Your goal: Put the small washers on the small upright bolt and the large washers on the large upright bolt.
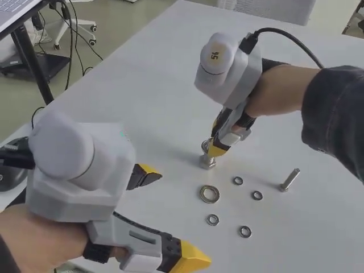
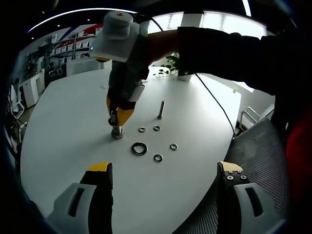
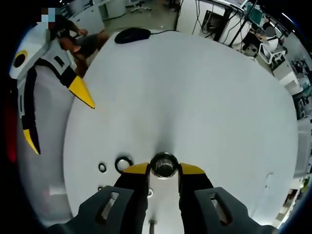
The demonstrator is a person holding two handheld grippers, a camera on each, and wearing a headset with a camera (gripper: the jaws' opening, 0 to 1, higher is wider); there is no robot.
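The large bolt (image 1: 207,159) stands upright on its head on the white table (image 1: 142,85). My right gripper (image 1: 216,149) comes down from above, shut on its shaft; the bolt's top (image 3: 164,165) sits between the yellow jaw tips. One large washer (image 1: 209,194) lies flat just in front of the bolt. Several small washers (image 1: 238,181) are scattered around it. The small bolt (image 1: 289,180) lies on its side to the right. My left gripper (image 1: 170,216) hovers at the near left, open and holding nothing, facing the washers (image 2: 139,148).
A black mouse (image 3: 132,34) and a cable lie at the table's left edge. Beyond the far left edge stand a desk leg and cables (image 1: 34,62) on the floor. A mesh chair (image 2: 263,156) is beside the table.
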